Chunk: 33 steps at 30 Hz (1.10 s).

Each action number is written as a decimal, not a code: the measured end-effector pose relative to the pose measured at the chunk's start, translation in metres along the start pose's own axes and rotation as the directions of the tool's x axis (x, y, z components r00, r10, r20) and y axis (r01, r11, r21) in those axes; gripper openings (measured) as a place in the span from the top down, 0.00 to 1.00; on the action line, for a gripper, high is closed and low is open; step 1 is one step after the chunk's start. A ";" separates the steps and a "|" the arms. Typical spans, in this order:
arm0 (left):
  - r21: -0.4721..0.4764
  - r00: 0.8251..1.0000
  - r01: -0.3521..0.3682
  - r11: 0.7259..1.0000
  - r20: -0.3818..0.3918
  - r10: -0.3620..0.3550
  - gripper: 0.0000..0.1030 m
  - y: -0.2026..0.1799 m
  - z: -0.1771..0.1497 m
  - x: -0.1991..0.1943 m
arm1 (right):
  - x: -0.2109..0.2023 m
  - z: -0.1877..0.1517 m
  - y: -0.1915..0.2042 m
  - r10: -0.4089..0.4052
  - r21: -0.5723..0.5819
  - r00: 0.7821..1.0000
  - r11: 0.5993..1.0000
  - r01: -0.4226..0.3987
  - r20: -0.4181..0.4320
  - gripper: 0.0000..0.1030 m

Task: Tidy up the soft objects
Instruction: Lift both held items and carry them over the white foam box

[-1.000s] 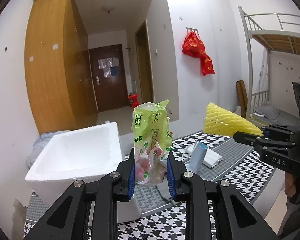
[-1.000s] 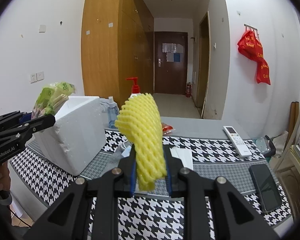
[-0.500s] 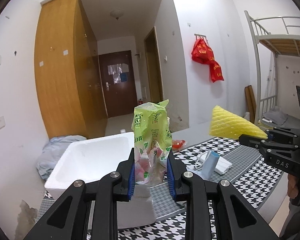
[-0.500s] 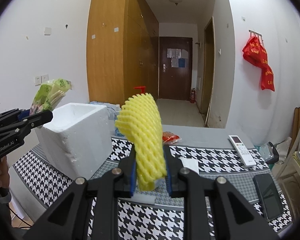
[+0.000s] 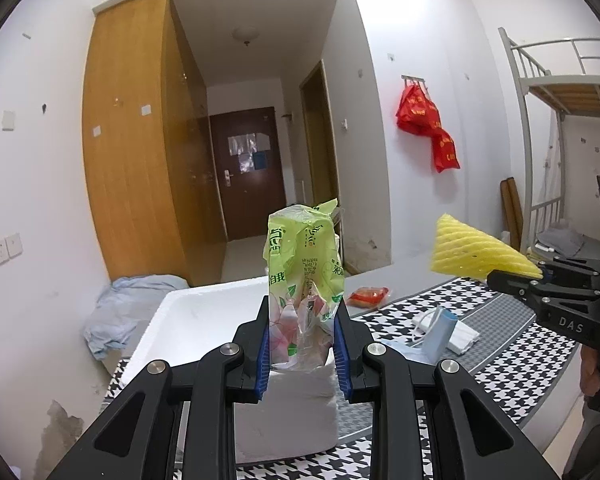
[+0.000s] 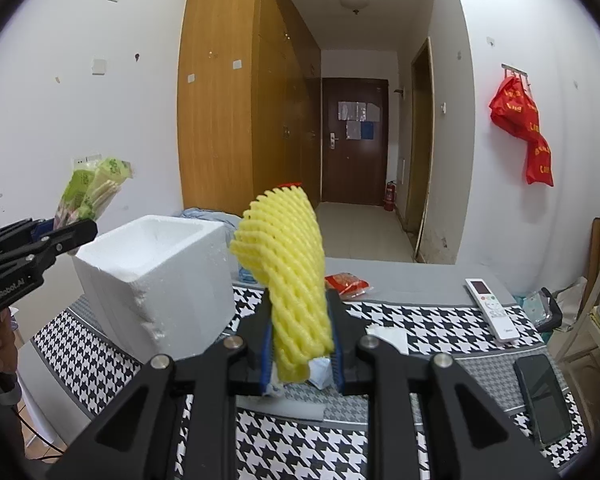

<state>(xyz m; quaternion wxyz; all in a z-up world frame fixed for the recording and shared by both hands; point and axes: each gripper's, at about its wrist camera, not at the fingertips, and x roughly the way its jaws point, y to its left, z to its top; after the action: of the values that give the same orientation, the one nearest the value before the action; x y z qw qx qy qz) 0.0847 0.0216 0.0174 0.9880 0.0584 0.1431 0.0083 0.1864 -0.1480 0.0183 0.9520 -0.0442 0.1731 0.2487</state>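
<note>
Pinching a crinkled green plastic tissue pack (image 5: 304, 280), the left gripper (image 5: 302, 344) has risen higher above the white foam box (image 5: 196, 316). Rightward, the right gripper (image 6: 300, 344) still clamps a yellow foam fruit net (image 6: 288, 276) above the houndstooth-covered counter (image 6: 420, 320).

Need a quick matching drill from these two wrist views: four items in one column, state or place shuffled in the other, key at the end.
Items
1. green tissue pack
2. yellow foam net
3. white foam box
4. remote control

Place or state
A. lying flat on the table near the far edge
B. clamped in the right tongs
C. standing open-topped on the houndstooth mat
D. clamped in the left tongs

Pairs: 1-D, 2-B, 3-C, 4-A
</note>
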 end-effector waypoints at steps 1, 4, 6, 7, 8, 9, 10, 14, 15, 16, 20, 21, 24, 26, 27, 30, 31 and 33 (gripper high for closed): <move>-0.001 1.000 -0.003 1.000 -0.001 0.003 0.73 0.001 0.000 0.000 | 0.000 0.001 0.002 0.002 -0.003 1.000 1.000 -0.002 0.001 0.74; -0.008 1.000 -0.009 1.000 -0.002 0.009 0.73 0.006 0.000 0.001 | 0.000 0.004 0.006 0.016 -0.010 1.000 1.000 -0.016 0.012 0.74; -0.009 1.000 -0.014 1.000 -0.006 0.014 0.73 0.008 0.001 0.001 | 0.001 0.006 0.010 0.026 -0.018 1.000 1.000 -0.025 0.014 0.74; -0.010 1.000 -0.018 1.000 -0.008 0.018 0.73 0.009 0.001 0.002 | 0.003 0.008 0.012 0.034 -0.022 0.999 0.999 -0.034 0.013 0.74; -0.010 1.000 -0.021 1.000 -0.012 0.021 0.73 0.011 0.001 0.002 | 0.005 0.010 0.014 0.042 -0.027 0.999 0.999 -0.042 0.010 0.74; -0.010 1.000 -0.027 1.000 -0.015 0.027 0.73 0.013 0.001 0.002 | 0.007 0.011 0.015 0.045 -0.028 0.999 0.999 -0.045 0.009 0.74; -0.014 0.999 -0.035 0.999 -0.015 0.035 0.73 0.015 0.002 0.002 | 0.009 0.013 0.016 0.053 -0.027 0.999 0.998 -0.053 0.008 0.74; -0.018 0.998 -0.061 0.998 -0.018 0.061 0.73 0.022 0.003 0.000 | 0.016 0.017 0.023 0.086 -0.043 0.996 0.995 -0.085 0.007 0.74; -0.017 0.998 -0.066 0.998 -0.020 0.065 0.73 0.024 0.002 0.000 | 0.017 0.018 0.025 0.093 -0.046 0.996 0.995 -0.092 0.007 0.74; -0.018 0.997 -0.070 0.997 -0.023 0.070 0.73 0.026 0.002 0.001 | 0.018 0.018 0.027 0.100 -0.052 0.995 0.994 -0.100 0.005 0.74; -0.026 0.996 -0.089 0.996 -0.031 0.088 0.73 0.033 0.001 0.002 | 0.024 0.019 0.034 0.121 -0.070 0.993 0.990 -0.122 -0.006 0.74; -0.029 0.995 -0.091 0.995 -0.032 0.090 0.73 0.034 0.001 0.002 | 0.025 0.020 0.035 0.123 -0.073 0.992 0.990 -0.123 -0.007 0.74; -0.034 0.994 -0.104 0.994 -0.031 0.103 0.73 0.038 0.001 -0.001 | 0.027 0.023 0.039 0.138 -0.086 0.990 0.987 -0.138 -0.007 0.74; -0.041 0.993 -0.116 0.992 -0.032 0.115 0.73 0.043 0.001 -0.001 | 0.029 0.025 0.043 0.145 -0.095 0.989 0.985 -0.146 -0.009 0.74; -0.044 0.992 -0.124 0.991 -0.034 0.123 0.73 0.046 0.001 -0.001 | 0.030 0.027 0.044 0.149 -0.099 0.989 0.984 -0.149 -0.012 0.74; -0.056 0.990 -0.139 0.989 -0.045 0.137 0.73 0.054 -0.001 0.000 | 0.034 0.030 0.050 0.153 -0.111 0.988 0.982 -0.155 -0.023 0.74; -0.057 0.989 -0.144 0.988 -0.048 0.141 0.73 0.056 -0.002 0.000 | 0.035 0.031 0.052 0.154 -0.114 0.988 0.981 -0.156 -0.028 0.74; -0.061 0.988 -0.150 0.987 -0.054 0.147 0.73 0.059 -0.002 0.001 | 0.038 0.033 0.054 0.160 -0.118 0.986 0.979 -0.163 -0.037 0.74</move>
<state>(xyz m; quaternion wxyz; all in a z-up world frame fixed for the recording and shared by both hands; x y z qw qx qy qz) 0.0849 0.0807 0.0223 0.9821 0.0366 0.1623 0.0879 0.2009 -0.0775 0.0360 0.9217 -0.0908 0.1740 0.3346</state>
